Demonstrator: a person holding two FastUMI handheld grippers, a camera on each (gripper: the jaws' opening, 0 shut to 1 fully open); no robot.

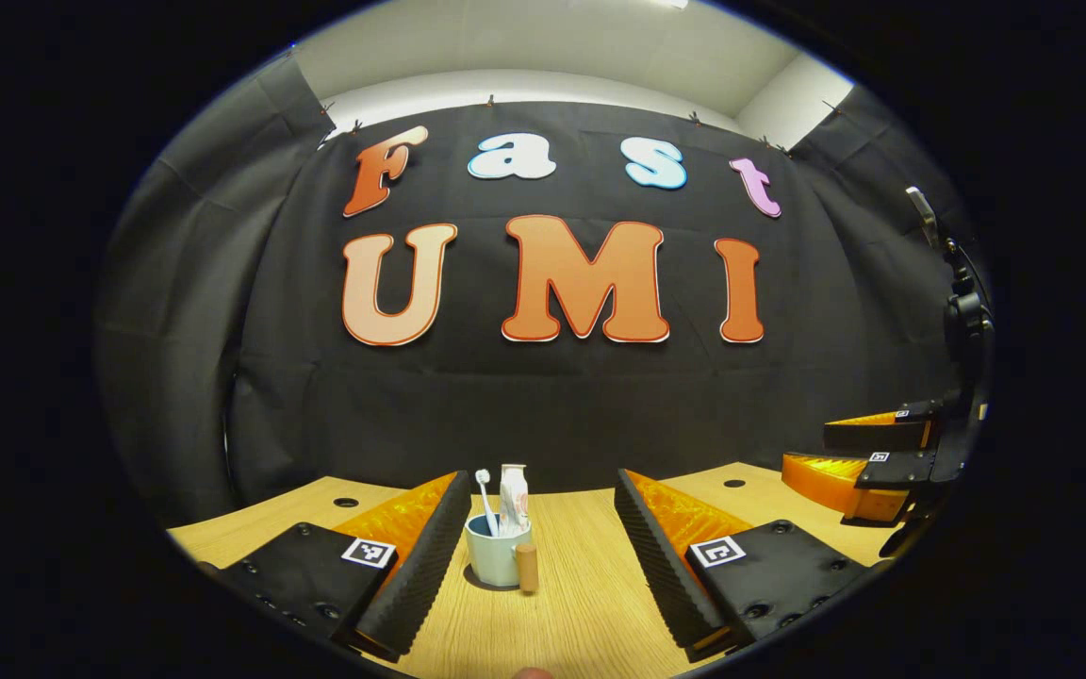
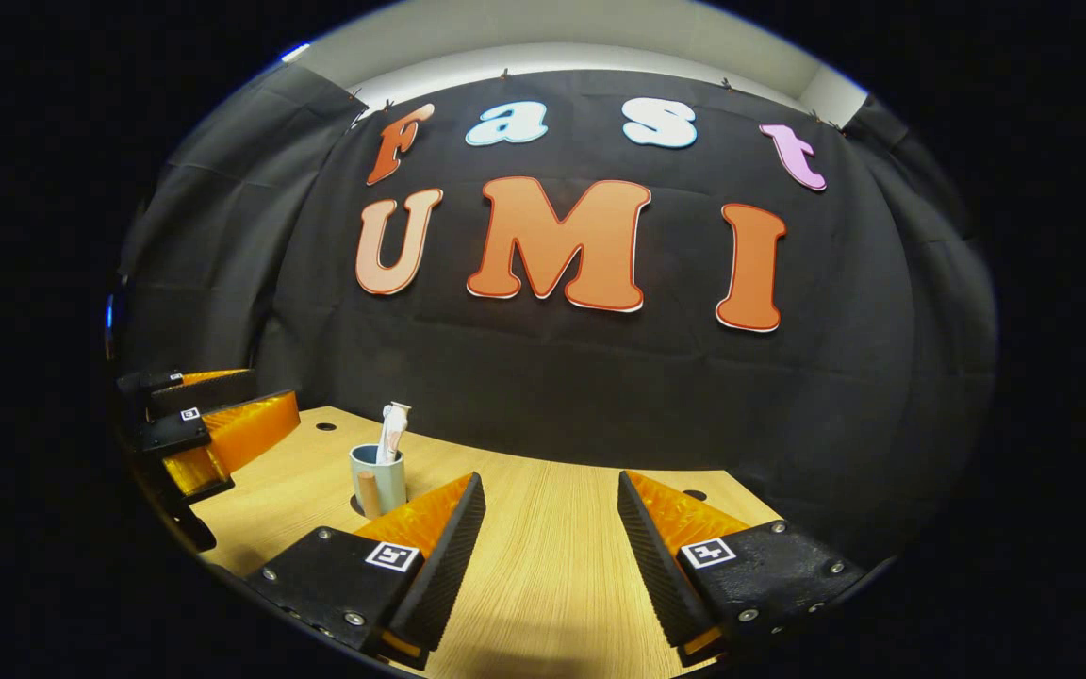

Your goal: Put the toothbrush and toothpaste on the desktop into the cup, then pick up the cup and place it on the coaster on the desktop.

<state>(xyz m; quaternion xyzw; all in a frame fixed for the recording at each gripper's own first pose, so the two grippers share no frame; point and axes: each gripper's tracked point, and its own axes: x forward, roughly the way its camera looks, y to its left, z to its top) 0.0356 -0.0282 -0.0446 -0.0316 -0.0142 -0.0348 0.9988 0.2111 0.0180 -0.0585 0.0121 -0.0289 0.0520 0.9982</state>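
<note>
a: what is seen on the wooden desktop (image 1: 581, 604) in the left gripper view?

b: a pale blue-green cup (image 1: 496, 556) is seen standing upright on the wood, between the left gripper's (image 1: 543, 556) two fingers but farther off, untouched by either. a toothbrush (image 1: 485, 500) is held in the cup with its white head up, and a toothpaste (image 1: 513, 498) tube is stood beside it in the same cup. a brown wooden handle is seen on the cup's right side.

a: how are the left gripper's fingers set?

b: they are spread wide apart, and nothing is held between them.

a: is the other gripper seen there?

b: yes, the right gripper (image 1: 868, 457) is seen at the far right edge, above the desktop, with its orange fingers (image 1: 826, 481) pointed left and parted.

a: and in the right gripper view?

b: the right gripper (image 2: 551, 542) is shown with its fingers wide apart and nothing between them. the cup (image 2: 379, 479) is placed to the left, well apart from it, with the toothpaste (image 2: 393, 432) standing out of it. the left gripper (image 2: 213, 434) is seen at the far left, near the cup but not touching it. whether the cup stands on a coaster cannot be told
</note>
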